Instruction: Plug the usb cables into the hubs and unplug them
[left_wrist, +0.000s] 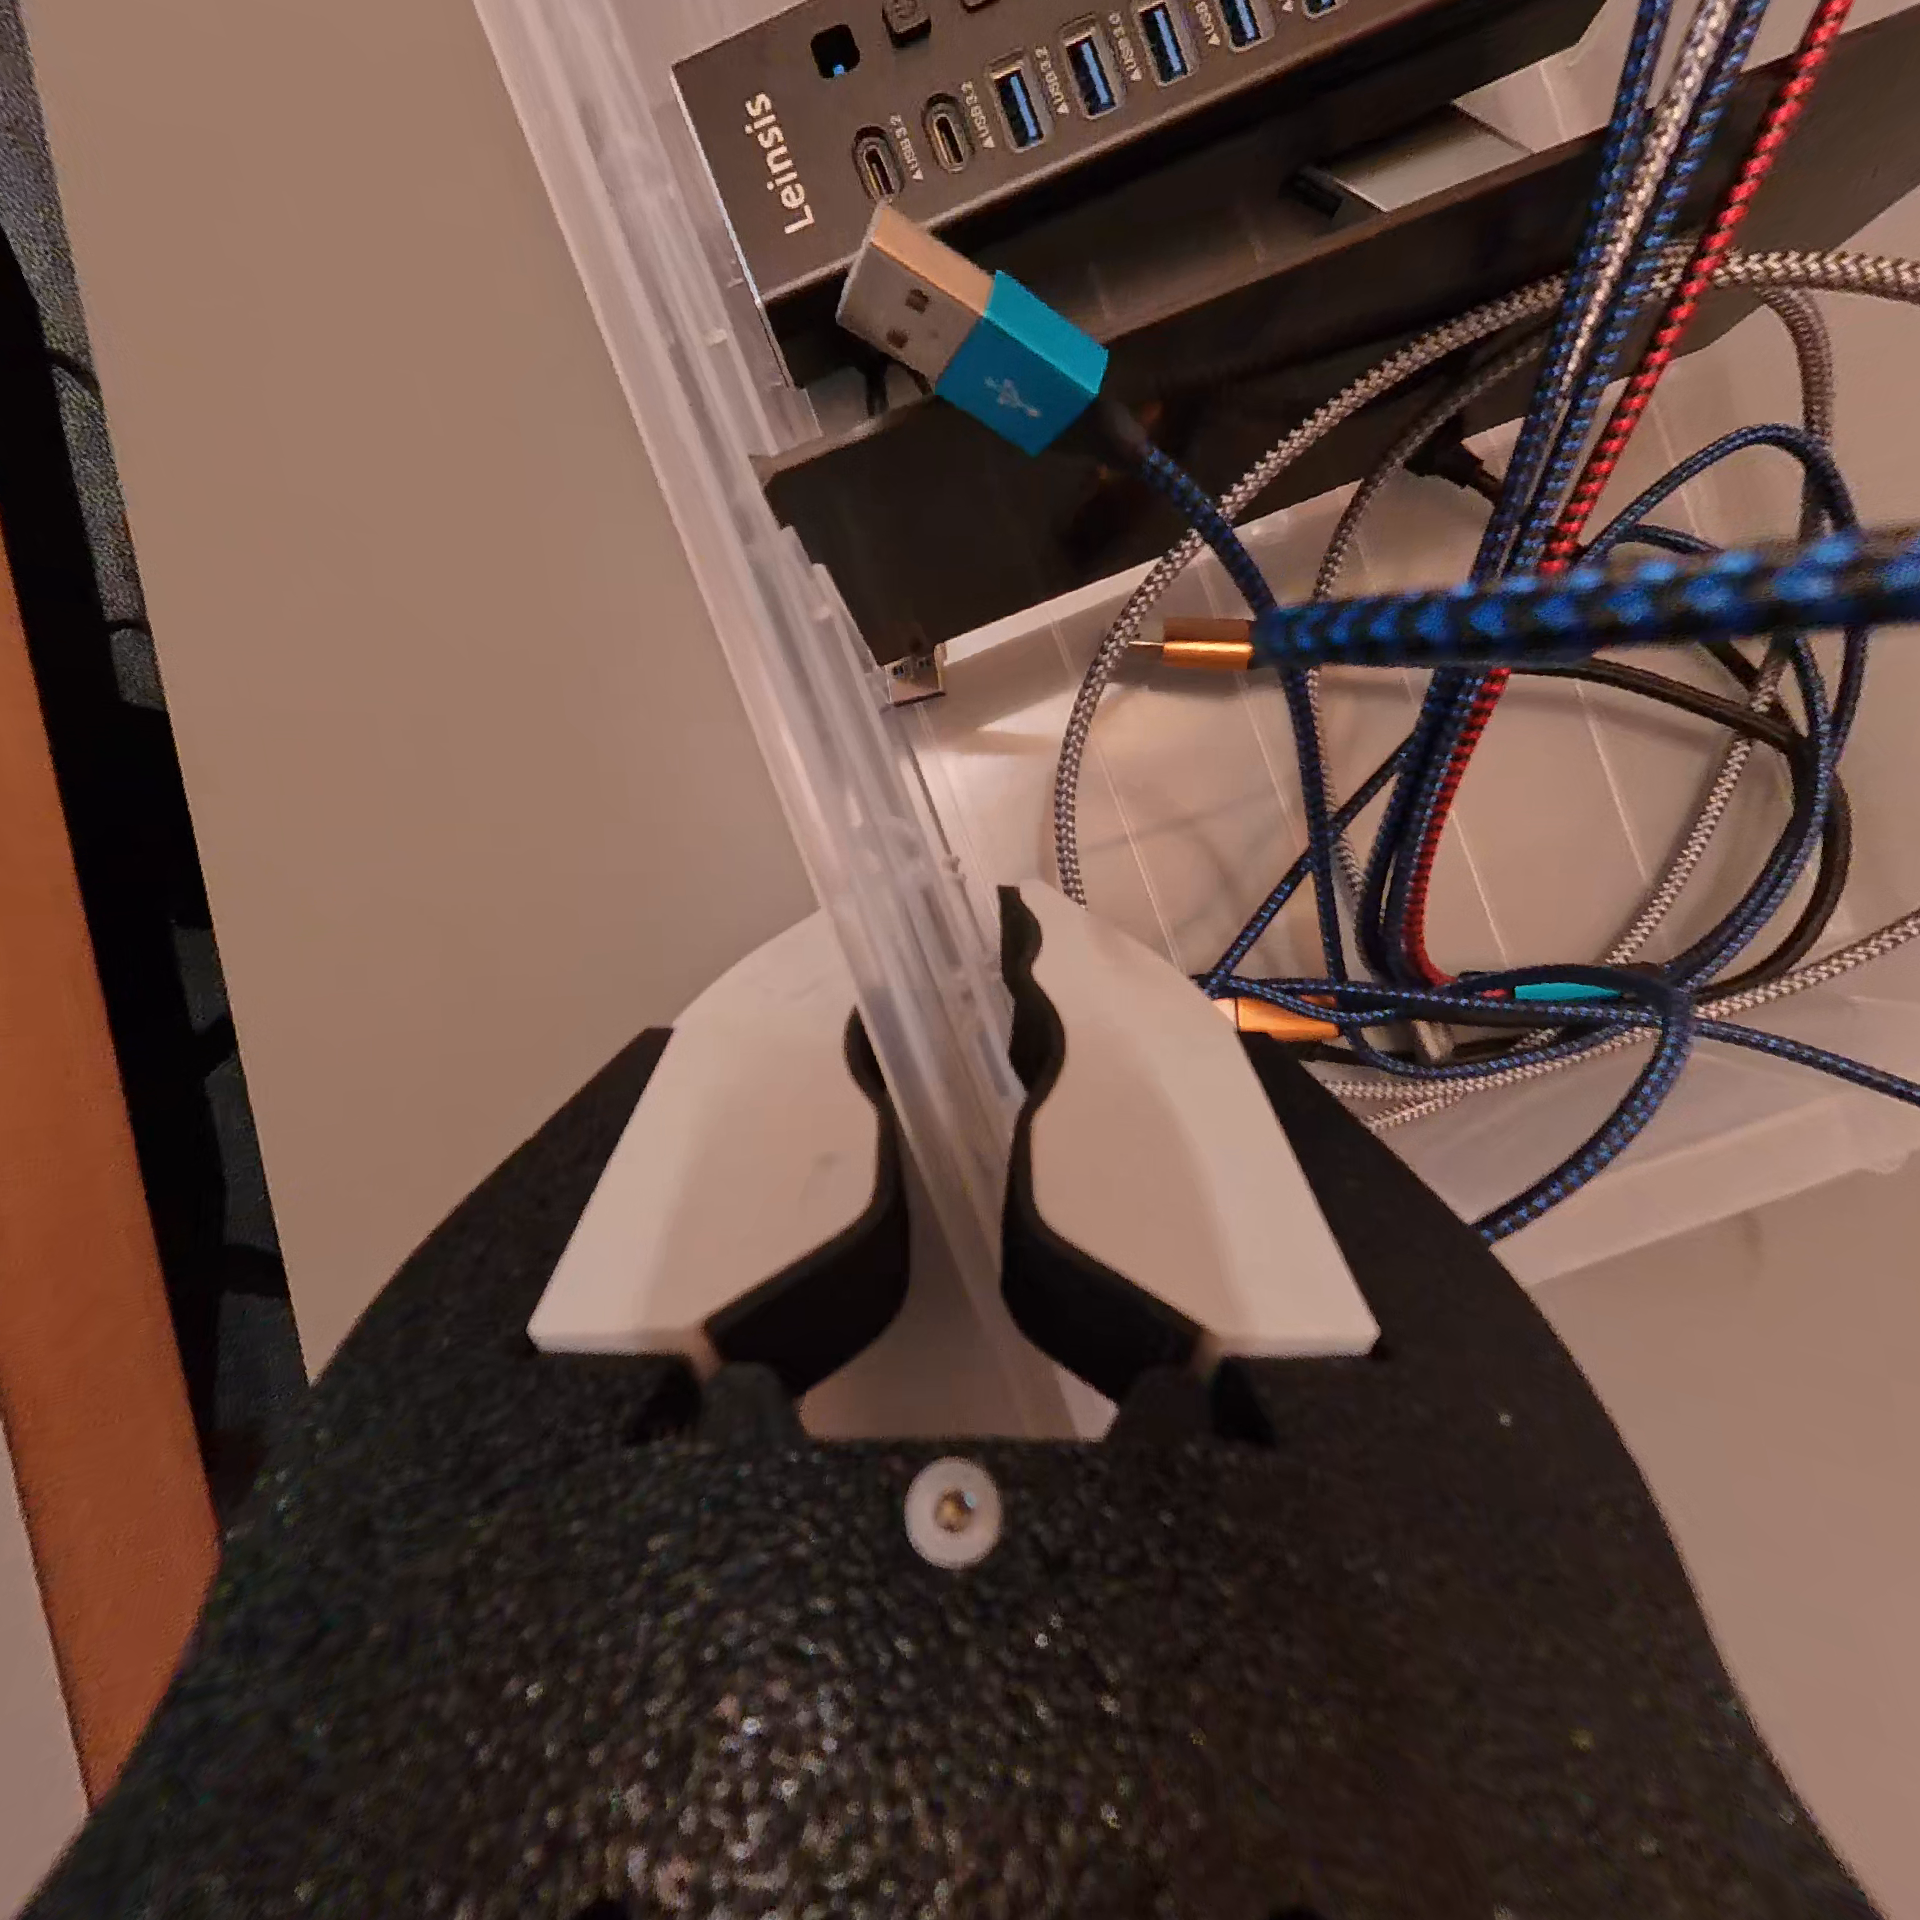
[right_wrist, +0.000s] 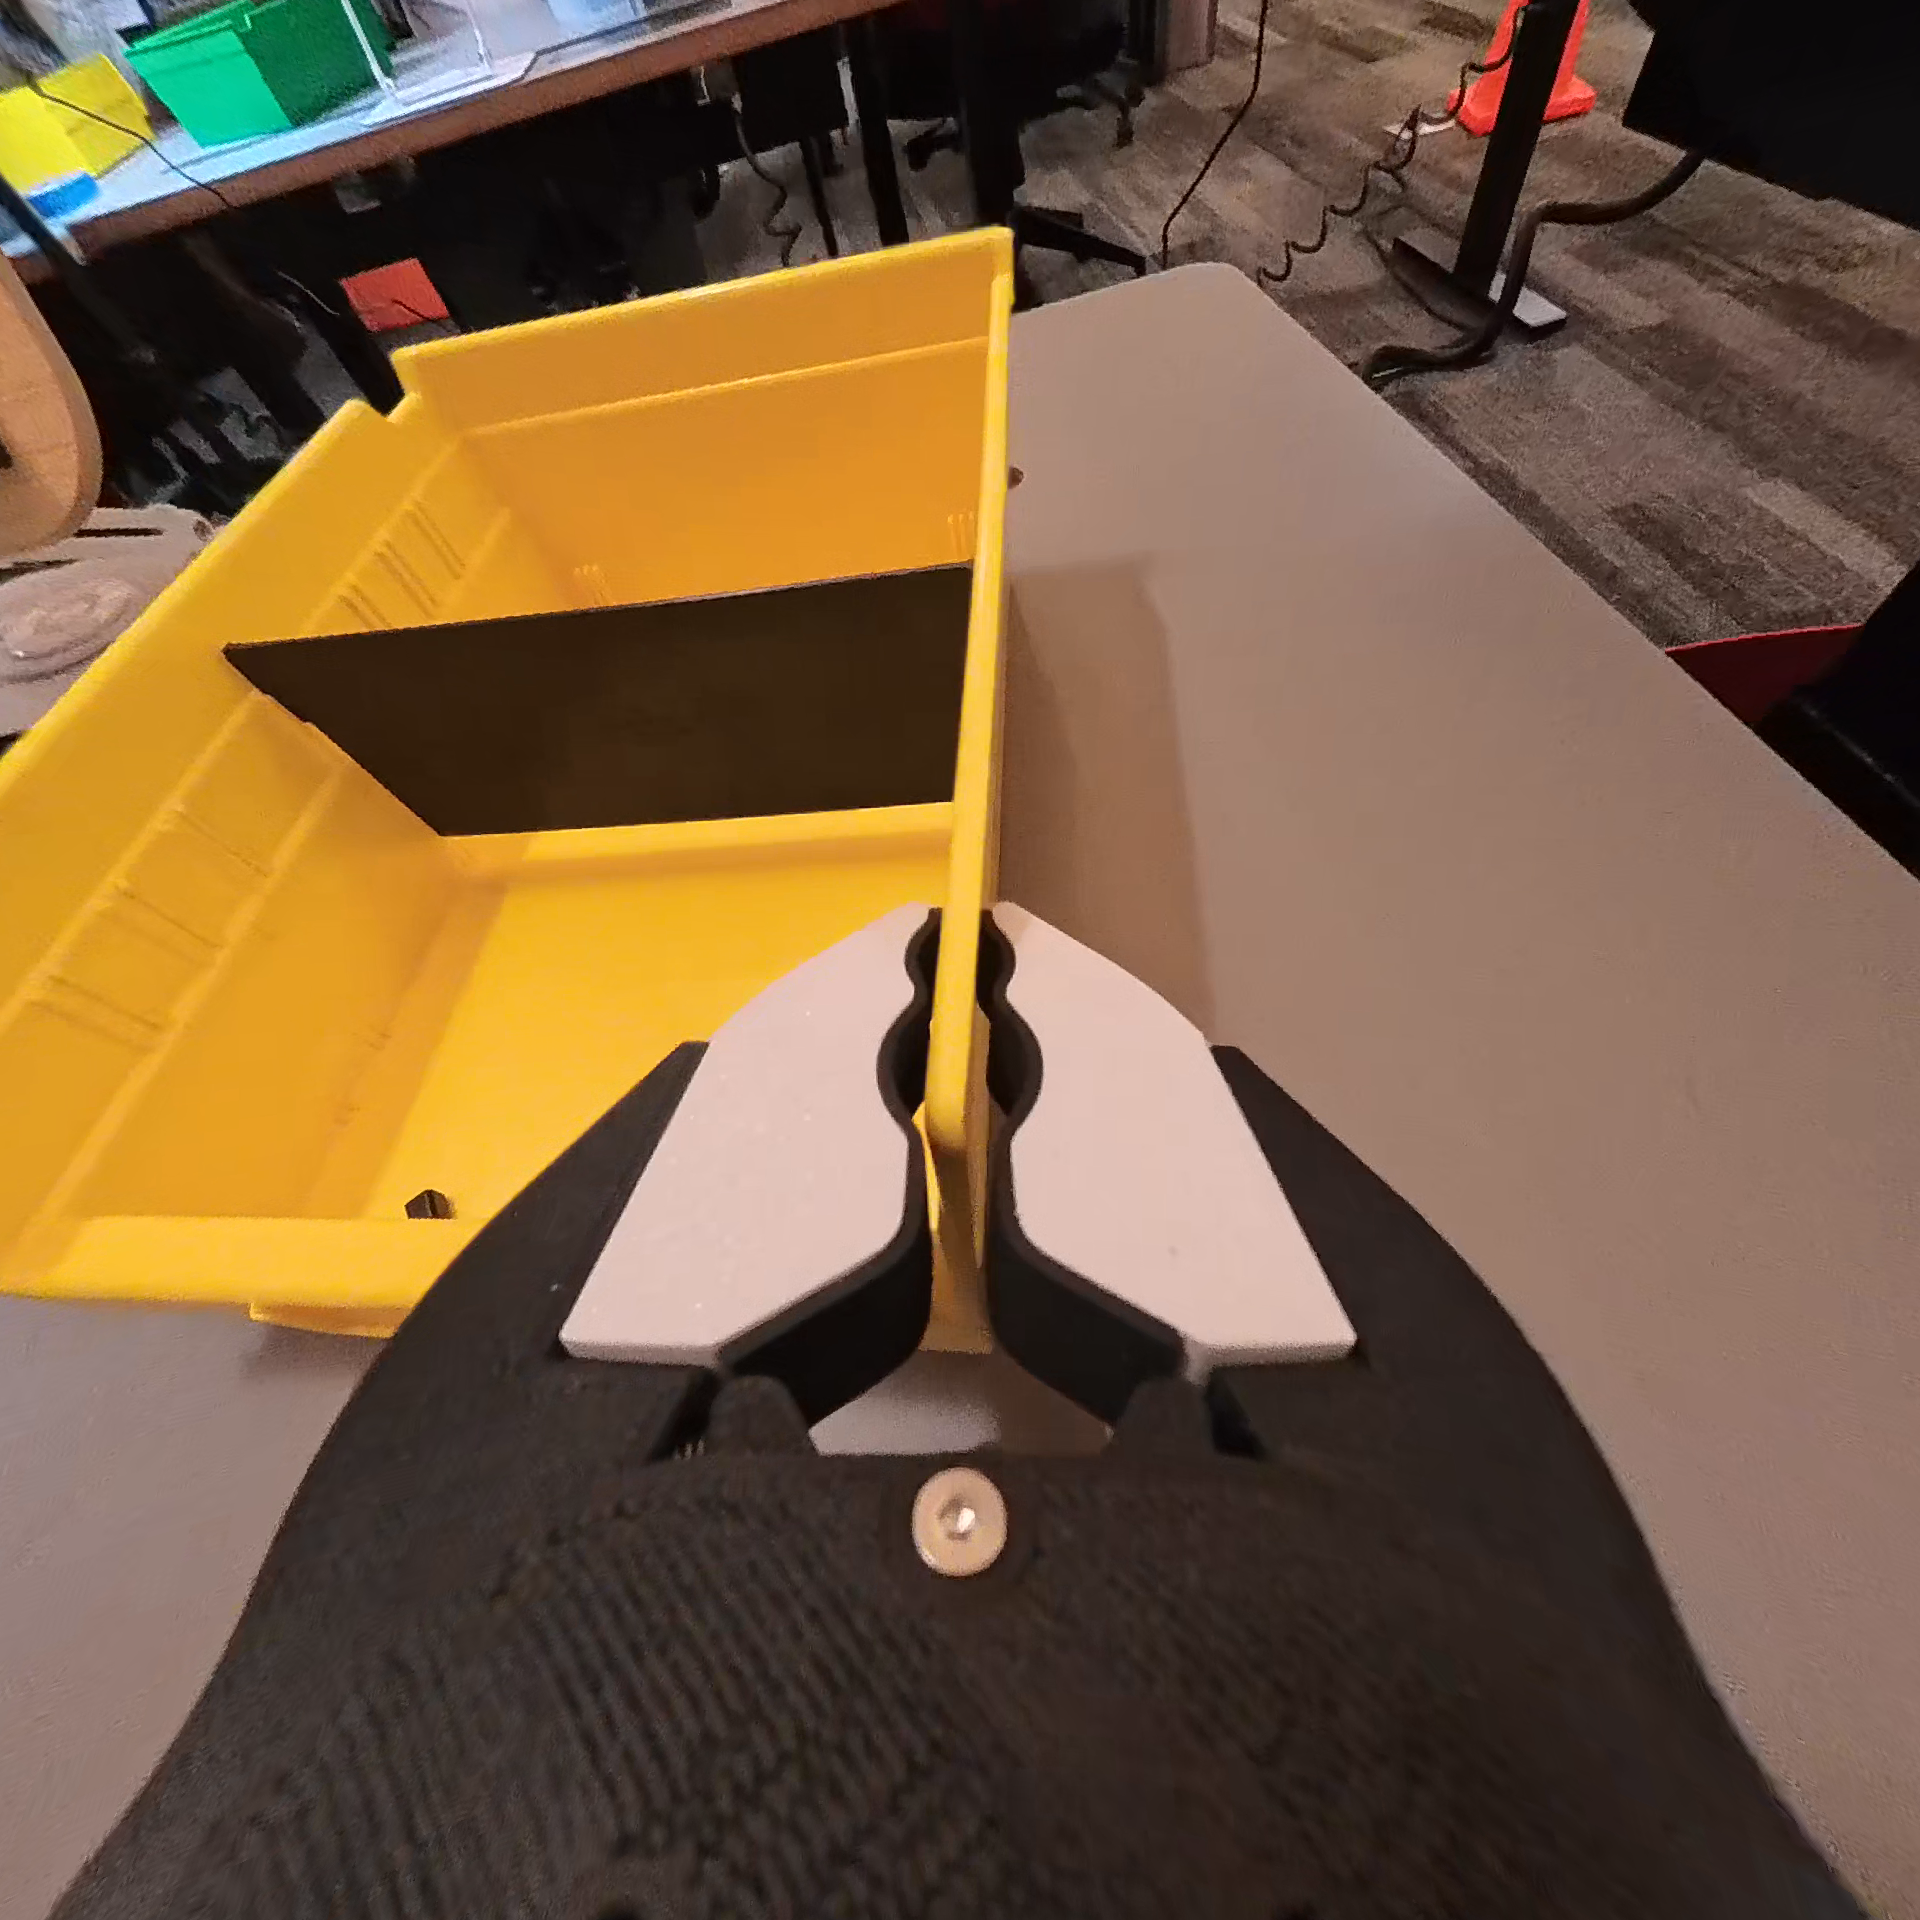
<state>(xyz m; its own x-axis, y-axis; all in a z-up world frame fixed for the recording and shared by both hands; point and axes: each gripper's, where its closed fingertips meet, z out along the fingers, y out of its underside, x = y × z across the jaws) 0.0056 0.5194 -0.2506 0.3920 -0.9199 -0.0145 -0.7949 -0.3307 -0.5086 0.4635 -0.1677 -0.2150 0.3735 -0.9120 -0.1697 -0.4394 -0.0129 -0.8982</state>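
In the left wrist view my left gripper (left_wrist: 935, 997) is shut on the wall of a clear plastic bin (left_wrist: 790, 665). Inside the bin a dark USB hub (left_wrist: 1049, 114) with a row of ports leans against a second black hub (left_wrist: 997, 520). A USB-A plug with a teal shell (left_wrist: 977, 332) on a blue braided cable hangs free just in front of the hub, not in a port. A tangle of blue, red and grey braided cables (left_wrist: 1538, 831) fills the bin. In the right wrist view my right gripper (right_wrist: 961, 997) is shut on the right wall of a yellow bin (right_wrist: 727, 436).
The yellow bin holds a black divider (right_wrist: 644, 707) and stands on a grey table (right_wrist: 1403, 831). Behind it are other tables with a green bin (right_wrist: 260, 73), an orange cone (right_wrist: 1527, 83) and a carpeted floor. A wooden edge (left_wrist: 73, 1143) lies left of the clear bin. Spacing between my two grippers at the tips: around 85 cm. The left tips stand about 15 cm off the dark USB hub (left_wrist: 1049, 114).
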